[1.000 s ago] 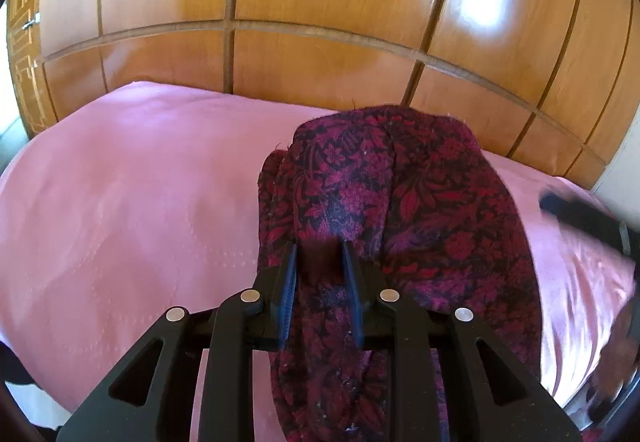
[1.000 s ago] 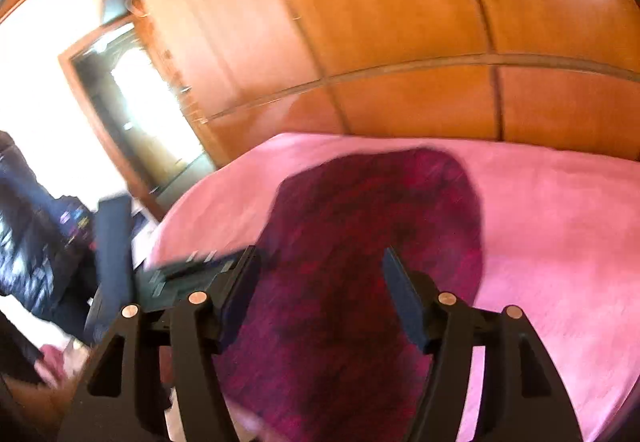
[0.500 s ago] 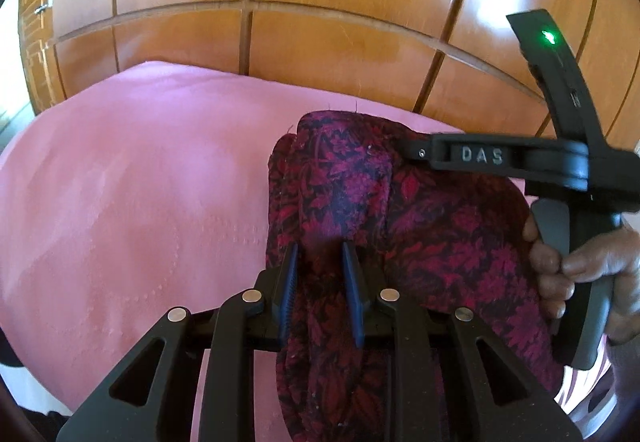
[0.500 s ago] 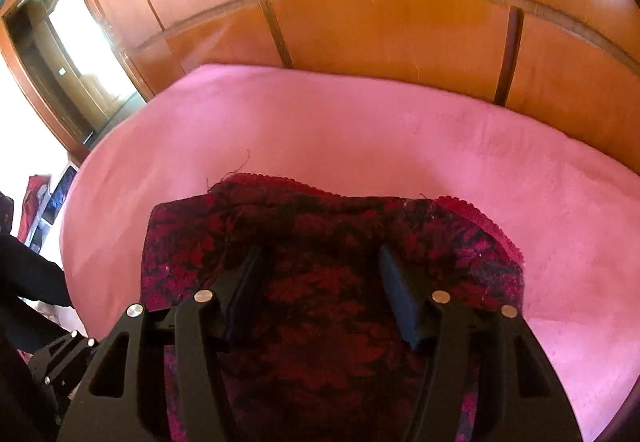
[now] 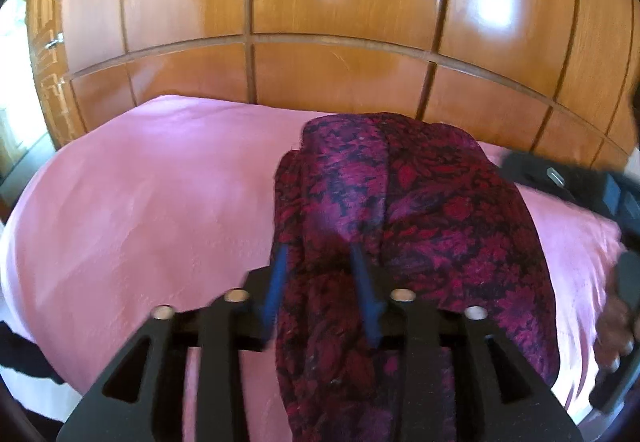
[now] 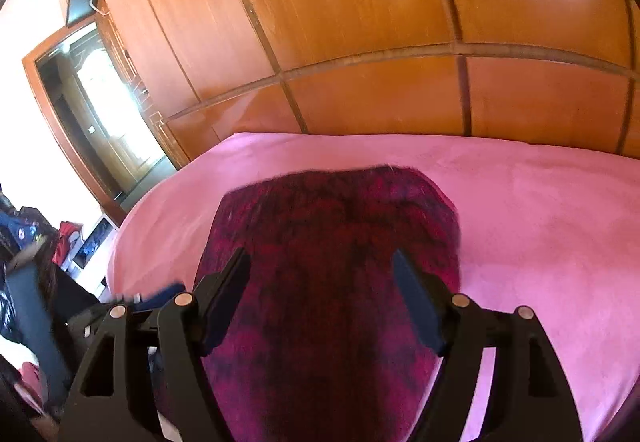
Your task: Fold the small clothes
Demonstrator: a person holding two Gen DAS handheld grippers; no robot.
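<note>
**Operator:** Cloth (image 5: 420, 226) lay on the pink bed (image 5: 152, 209), folded into a long strip. From my left camera its long axis ran straight away from me toward the wooden wardrobe (image 5: 340, 1), with a crease running the same way.

**Colleague:** And the grippers?

**Operator:** My left gripper (image 5: 318, 258) had just been opening. A ridge of cloth sat between the jaws, but I couldn't tell whether the pads pressed on it; the picture was blurred there. My right gripper (image 6: 322, 266) had also just been opening. Its jaws stood wide over the near part of the cloth, which passed under them, and neither pad touched it as far as I could see.

**Colleague:** Anything in the way?

**Operator:** Nothing lay on the cloth's far end. At the right edge of the left view I saw a hand (image 5: 614, 334) on the other gripper's black handle. In the right view a mirror (image 6: 100, 113) stood left of the wardrobe, with clutter (image 6: 36, 254) below it beside the bed.

**Colleague:** Any writing?

**Operator:** None I could read.
</note>
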